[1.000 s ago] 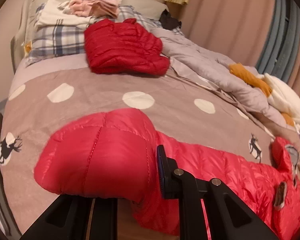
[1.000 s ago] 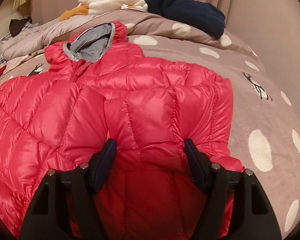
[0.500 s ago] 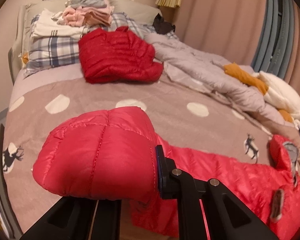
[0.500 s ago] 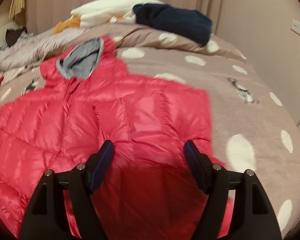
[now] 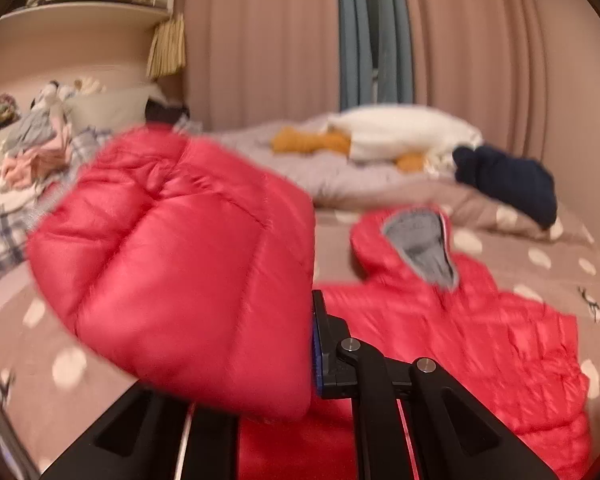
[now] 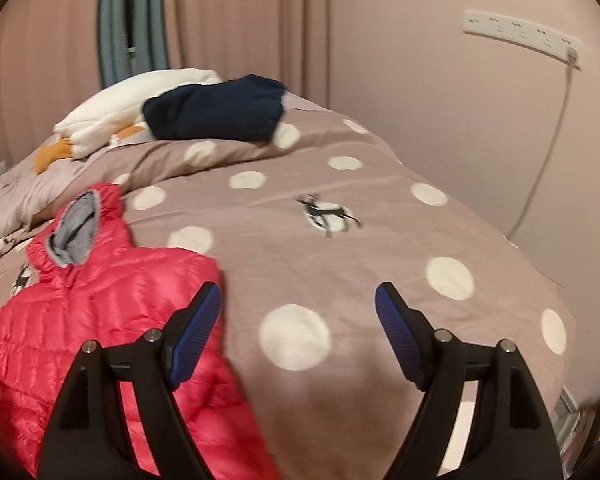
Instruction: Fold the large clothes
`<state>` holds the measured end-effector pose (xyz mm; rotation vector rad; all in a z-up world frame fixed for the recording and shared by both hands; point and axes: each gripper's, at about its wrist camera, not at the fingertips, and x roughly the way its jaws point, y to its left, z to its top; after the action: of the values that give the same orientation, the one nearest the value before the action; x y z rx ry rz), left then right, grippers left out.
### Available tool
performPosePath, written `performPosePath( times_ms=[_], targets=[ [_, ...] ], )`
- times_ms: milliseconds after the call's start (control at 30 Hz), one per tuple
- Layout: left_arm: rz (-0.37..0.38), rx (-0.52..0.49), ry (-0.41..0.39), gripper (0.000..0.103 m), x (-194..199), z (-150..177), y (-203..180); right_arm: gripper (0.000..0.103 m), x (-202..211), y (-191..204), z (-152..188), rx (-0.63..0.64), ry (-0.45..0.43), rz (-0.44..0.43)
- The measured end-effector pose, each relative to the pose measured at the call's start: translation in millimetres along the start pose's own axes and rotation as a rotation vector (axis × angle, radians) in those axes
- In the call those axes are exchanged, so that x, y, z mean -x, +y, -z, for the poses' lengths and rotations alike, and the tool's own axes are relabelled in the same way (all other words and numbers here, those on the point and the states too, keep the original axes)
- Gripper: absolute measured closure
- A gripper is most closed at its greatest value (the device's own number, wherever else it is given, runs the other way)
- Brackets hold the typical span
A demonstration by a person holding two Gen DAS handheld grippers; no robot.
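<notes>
A red puffer jacket [image 5: 480, 344] with a grey-lined hood [image 5: 424, 248] lies on the spotted brown bedcover [image 6: 340, 240]. My left gripper [image 5: 260, 380] is shut on the jacket's sleeve [image 5: 180, 280] and holds it lifted above the bed, swung over toward the jacket body. The sleeve hides the left finger. The jacket [image 6: 100, 340] also shows at the left of the right wrist view. My right gripper [image 6: 298, 320] is open and empty, above the bare bedcover just right of the jacket's edge.
A white plush toy [image 5: 404, 136] and a dark navy garment [image 6: 216, 108] lie at the far end of the bed. Folded clothes [image 5: 32, 152] are stacked at the left. Curtains [image 5: 372, 32] stand behind the bed and a wall with a socket strip [image 6: 520, 36] at the right.
My left gripper has lifted the sleeve and swung it right, toward the jacket body. My right gripper has let go of the jacket and moved right, off its edge.
</notes>
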<state>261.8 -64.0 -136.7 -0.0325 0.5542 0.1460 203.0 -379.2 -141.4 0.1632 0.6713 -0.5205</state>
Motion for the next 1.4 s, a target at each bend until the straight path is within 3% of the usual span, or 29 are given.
performPosePath(
  times_ms=[67, 133, 200, 233, 300, 400, 533, 767, 867, 967, 1067, 1167, 1233, 1267, 1333, 1367, 1400],
  targets=[
    [0.010, -0.017, 0.043, 0.082, 0.0, 6.8, -12.2, 0.023, -2.4, -2.5, 3.7, -0.002, 0.018, 0.004],
    [-0.012, -0.023, 0.030, 0.043, 6.3, 13.1, -20.0, 0.023, -3.5, -3.6, 7.6, 0.012, 0.026, 0.008],
    [0.051, -0.049, -0.007, 0.025, 19.7, 19.9, -29.5, 0.022, -5.6, -3.5, 11.0, 0.018, 0.032, 0.013],
    [0.100, -0.082, -0.019, 0.024, 25.8, 21.8, -36.2, 0.021, -7.3, -3.5, 11.2, 0.014, 0.038, 0.010],
    [0.160, -0.119, -0.025, 0.023, 40.5, 25.6, -42.2, 0.021, -10.4, -2.3, 12.7, -0.005, 0.057, -0.013],
    [0.163, -0.106, -0.037, 0.022, 53.3, 25.1, -37.4, 0.021, -10.3, 3.7, 15.8, -0.011, 0.074, -0.045],
    [0.104, -0.070, -0.057, 0.021, 52.5, 16.5, -23.3, 0.020, -2.5, 17.2, 19.0, 0.014, 0.068, -0.076],
    [-0.093, 0.074, -0.077, 0.021, 38.8, 16.8, 28.1, 0.017, 12.9, 62.4, 19.9, 0.067, 0.059, -0.172],
    [-0.130, 0.158, -0.037, 0.021, 17.9, 21.1, 54.8, 0.010, 22.3, 100.7, 19.4, 0.131, 0.044, -0.236],
    [-0.141, 0.223, 0.023, 0.023, -1.7, 28.5, 77.8, 0.005, 22.2, 144.8, 18.2, 0.167, 0.084, -0.366],
    [-0.169, 0.249, 0.040, 0.044, -7.7, 33.8, 91.7, 0.003, 9.1, 189.0, 20.8, 0.178, 0.182, -0.525],
    [-0.160, 0.243, 0.083, 0.064, -17.3, 34.9, 101.6, 0.003, -16.7, 223.7, 33.3, 0.179, 0.280, -0.554],
    [-0.153, 0.233, 0.120, 0.073, -24.9, 37.2, 105.6, 0.009, -35.3, 236.2, 45.7, 0.191, 0.329, -0.517],
    [-0.166, 0.232, 0.132, 0.073, -27.4, 38.6, 106.9, 0.020, -41.0, 238.0, 52.5, 0.188, 0.342, -0.526],
    [-0.177, 0.241, 0.132, 0.073, -28.7, 41.6, 109.5, 0.047, -42.6, 234.4, 58.0, 0.169, 0.316, -0.563],
    [-0.174, 0.239, 0.132, 0.073, -28.5, 41.3, 110.1, 0.074, -40.0, 231.1, 56.4, 0.159, 0.298, -0.575],
    [-0.172, 0.238, 0.129, 0.073, -27.6, 40.2, 110.4, 0.083, -36.1, 226.4, 51.6, 0.145, 0.282, -0.595]
  ],
)
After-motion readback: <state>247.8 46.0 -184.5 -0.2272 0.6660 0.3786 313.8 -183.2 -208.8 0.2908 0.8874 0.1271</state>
